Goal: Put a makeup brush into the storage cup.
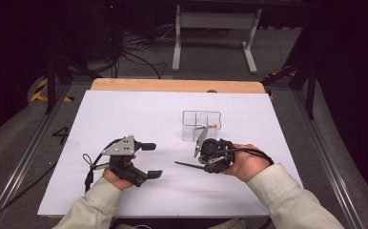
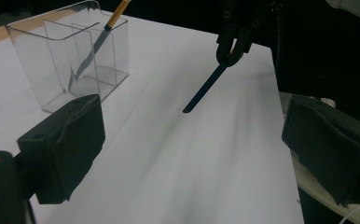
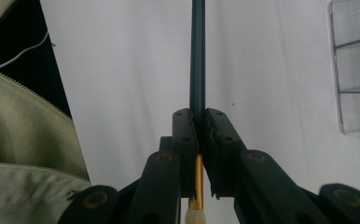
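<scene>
My right gripper (image 1: 202, 166) is shut on a dark pencil (image 1: 187, 164) and holds it just above the white table sheet (image 1: 125, 114), shaft pointing left. In the right gripper view the jaws (image 3: 199, 116) clamp the pencil (image 3: 197, 56) near its gold ferrule and pale end. A clear plastic box (image 1: 201, 125) with dividers stands just behind that hand, and a second pencil (image 1: 208, 127) leans inside it. My left gripper (image 1: 152, 160) rests at the left, open, with nothing between its fingers. The left gripper view looks between its own pads (image 2: 75, 135) toward the box (image 2: 71, 60), the leaning pencil (image 2: 96, 44) and the held pencil (image 2: 206, 86).
The white sheet covers a wooden tabletop whose bare edge (image 1: 172, 86) shows at the back. Beyond it stand a white metal frame (image 1: 215, 21) and loose cables (image 1: 134, 52) on the floor. My sleeve (image 3: 24, 140) shows at the left of the right gripper view.
</scene>
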Motion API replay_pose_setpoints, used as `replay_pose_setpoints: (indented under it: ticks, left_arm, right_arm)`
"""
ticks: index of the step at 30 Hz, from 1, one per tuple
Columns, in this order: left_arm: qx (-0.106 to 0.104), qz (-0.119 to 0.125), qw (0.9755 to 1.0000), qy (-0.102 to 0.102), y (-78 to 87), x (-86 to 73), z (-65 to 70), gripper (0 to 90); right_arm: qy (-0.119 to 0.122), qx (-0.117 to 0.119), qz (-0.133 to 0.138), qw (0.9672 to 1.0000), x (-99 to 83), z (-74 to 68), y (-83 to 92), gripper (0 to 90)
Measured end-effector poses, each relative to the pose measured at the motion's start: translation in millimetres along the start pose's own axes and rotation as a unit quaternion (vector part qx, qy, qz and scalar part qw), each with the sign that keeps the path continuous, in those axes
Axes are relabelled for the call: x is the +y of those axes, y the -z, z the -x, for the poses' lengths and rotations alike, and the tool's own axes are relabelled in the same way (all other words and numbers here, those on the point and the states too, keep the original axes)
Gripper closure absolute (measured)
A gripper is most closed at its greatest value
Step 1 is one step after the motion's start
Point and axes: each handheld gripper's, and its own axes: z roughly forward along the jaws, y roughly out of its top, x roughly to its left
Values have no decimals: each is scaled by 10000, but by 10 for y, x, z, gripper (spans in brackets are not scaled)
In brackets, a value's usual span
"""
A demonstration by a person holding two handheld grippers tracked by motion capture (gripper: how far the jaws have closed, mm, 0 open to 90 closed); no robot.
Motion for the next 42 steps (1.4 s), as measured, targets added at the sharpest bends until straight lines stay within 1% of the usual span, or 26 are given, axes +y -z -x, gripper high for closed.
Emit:
replay_pose_setpoints:
  ticks: [1, 2, 3, 4, 5, 7, 11, 14, 15, 16, 20, 26, 28, 29, 31, 33, 37, 40, 41, 42]
  left_arm:
    - [-25, -9, 10000, 29, -4, 1, -7, 84]
    - [-25, -9, 10000, 29, -4, 1, -7, 93]
    - [-45, 2, 10000, 40, -8, 1, -12, 101]
    - [-81, 7, 10000, 41, -10, 3, -16, 107]
    - [-137, 22, 9999, 61, -22, 7, -14, 113]
    - [-154, 17, 9999, 45, -29, 10, -14, 119]
    - [-209, -28, 9998, 26, -54, 15, -11, 125]
    - [-248, -37, 9997, -11, -73, 16, -8, 127]
    - [-250, -64, 9997, -30, -79, 17, -4, 129]
    - [-268, -104, 9996, -79, -87, 16, -2, 137]
    - [-316, -223, 9991, -163, -132, 12, 21, 163]
    - [-372, -268, 9988, -181, -147, 16, 42, 181]
    - [-435, -281, 9985, -188, -150, 17, 42, 202]
    - [-458, -305, 9983, -199, -153, 17, 45, 217]
    - [-479, -314, 9981, -205, -156, 17, 46, 244]
    - [-529, -330, 9978, -210, -167, 15, 42, 260]
    - [-552, -340, 9977, -220, -176, 15, 50, 277]
    - [-565, -353, 9975, -256, -175, 17, 52, 334]
    - [-586, -356, 9973, -276, -176, 17, 55, 334]
    - [-607, -376, 9970, -303, -178, 17, 60, 363]
  right_arm:
    - [54, -2, -20, 10000, 13, -8, 8, 832]
    - [54, -2, -20, 10000, 13, -8, 8, 832]
    - [135, 9, -45, 9999, 32, -14, 20, 831]
    - [124, 20, -44, 9999, 41, -18, 25, 832]
    - [174, 5, -51, 9998, 50, -13, 32, 832]
    - [192, 29, -56, 9998, 61, -14, 40, 832]
    - [323, 22, -67, 9995, 108, -16, 84, 832]
    - [387, 61, -39, 9992, 131, -28, 118, 832]
    - [466, 79, -36, 9989, 142, -40, 134, 832]
    - [597, 110, 10, 9982, 148, -48, 144, 832]
    - [787, 165, -20, 9968, 172, -79, 181, 832]
    - [871, 168, -82, 9960, 204, -93, 224, 832]
    - [882, 167, -76, 9959, 215, -90, 224, 831]
    - [935, 173, -62, 9955, 223, -84, 224, 831]
    - [956, 166, -104, 9952, 234, -86, 227, 832]
    - [1026, 170, -91, 9945, 268, -89, 229, 831]
    - [1125, 172, -107, 9934, 310, -102, 233, 832]
    - [1166, 172, -115, 9930, 333, -108, 226, 831]
    - [1175, 184, -81, 9929, 346, -109, 219, 831]
    - [1188, 194, -80, 9927, 359, -108, 216, 832]
